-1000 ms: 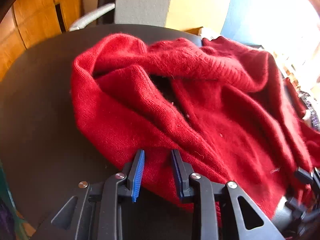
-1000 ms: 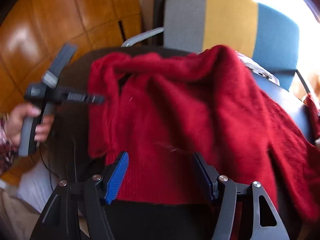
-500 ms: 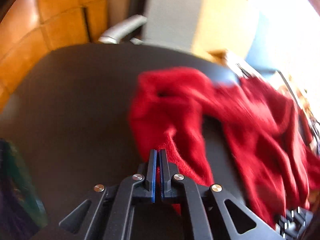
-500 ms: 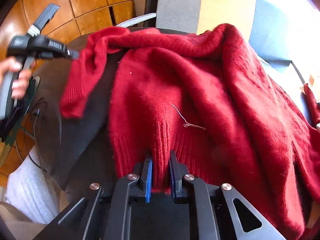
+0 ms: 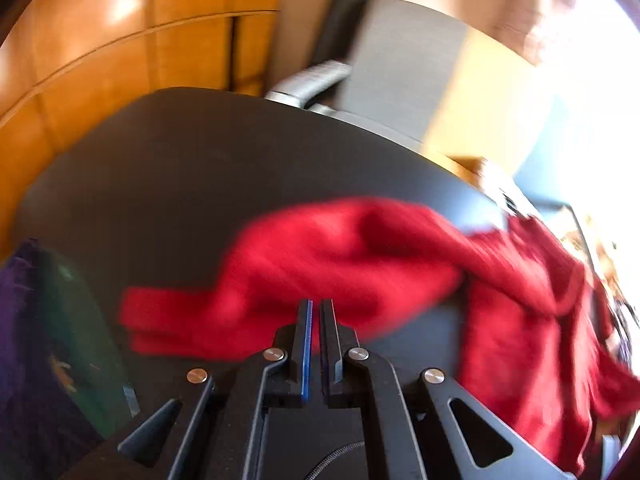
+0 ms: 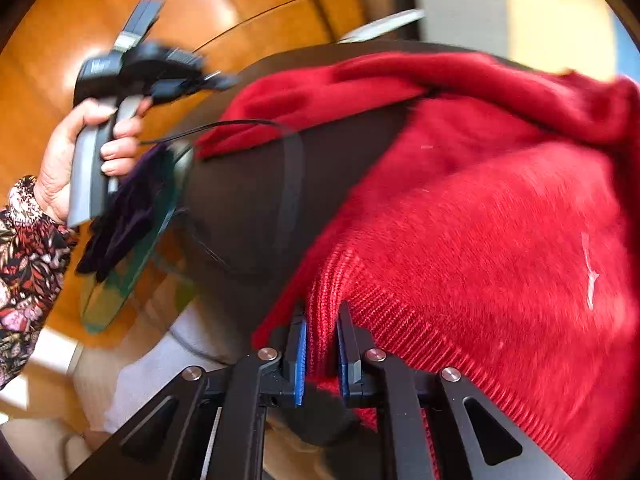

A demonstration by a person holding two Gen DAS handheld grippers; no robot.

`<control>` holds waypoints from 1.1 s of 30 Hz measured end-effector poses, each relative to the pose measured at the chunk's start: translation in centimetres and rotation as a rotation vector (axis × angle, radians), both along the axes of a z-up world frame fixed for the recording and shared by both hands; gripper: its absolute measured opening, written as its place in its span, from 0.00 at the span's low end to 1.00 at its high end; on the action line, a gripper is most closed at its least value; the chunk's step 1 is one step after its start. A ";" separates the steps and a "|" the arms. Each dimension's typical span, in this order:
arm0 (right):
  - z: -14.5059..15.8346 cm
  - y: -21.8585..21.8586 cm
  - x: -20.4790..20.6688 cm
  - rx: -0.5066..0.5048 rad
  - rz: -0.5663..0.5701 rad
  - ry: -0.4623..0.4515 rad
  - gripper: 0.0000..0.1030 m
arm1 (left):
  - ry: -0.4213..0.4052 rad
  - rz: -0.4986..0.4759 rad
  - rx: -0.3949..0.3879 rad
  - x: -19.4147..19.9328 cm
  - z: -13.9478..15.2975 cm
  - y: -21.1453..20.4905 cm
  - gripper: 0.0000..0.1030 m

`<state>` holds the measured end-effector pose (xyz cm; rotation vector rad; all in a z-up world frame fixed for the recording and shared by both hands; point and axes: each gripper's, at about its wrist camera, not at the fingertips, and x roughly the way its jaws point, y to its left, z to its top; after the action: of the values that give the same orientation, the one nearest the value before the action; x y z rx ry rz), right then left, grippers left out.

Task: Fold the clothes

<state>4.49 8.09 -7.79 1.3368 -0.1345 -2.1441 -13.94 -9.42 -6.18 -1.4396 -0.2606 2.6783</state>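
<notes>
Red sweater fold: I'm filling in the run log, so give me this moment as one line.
left gripper: shut on red sweater | right gripper: shut on ribbed hem | sweater: spread over black table | fold: not yet done

Fuzzy red knit sweater (image 6: pixel 500 220), matt dark table (image 5: pixel 180 184), glossy wood wall (image 5: pixel 100 40)

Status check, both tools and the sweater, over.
Left tool shut on red sweater edge. Right tool clamped on ribbed hem. Sweater partly spread on dark table. Nothing blocking.
</notes>
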 end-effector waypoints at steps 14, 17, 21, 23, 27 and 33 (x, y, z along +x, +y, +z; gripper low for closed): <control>5.3 19.6 3.9 0.198 -0.539 0.190 0.60 | -0.049 -0.464 -0.208 3.8 -4.8 17.6 0.07; 3.4 20.8 3.8 0.296 -0.534 0.165 0.60 | -0.115 -0.428 -0.157 3.3 -6.2 16.3 0.07; 0.5 20.8 3.1 0.325 -0.541 0.083 0.60 | -0.113 -0.349 0.080 3.8 -4.2 11.2 0.07; 0.1 20.6 3.0 0.337 -0.541 0.096 0.63 | -0.046 -0.336 0.131 5.0 -2.2 8.9 0.08; -0.5 20.3 2.6 0.352 -0.531 0.109 0.72 | 0.090 -0.328 0.248 8.3 2.4 4.5 0.13; -1.1 19.7 2.0 0.343 -0.522 0.114 0.75 | 0.256 -0.269 0.613 13.9 9.9 -3.2 0.26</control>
<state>6.52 27.75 -8.92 1.4841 -0.0762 -2.7758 -0.04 -12.61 3.68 -0.8693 -0.7272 2.2416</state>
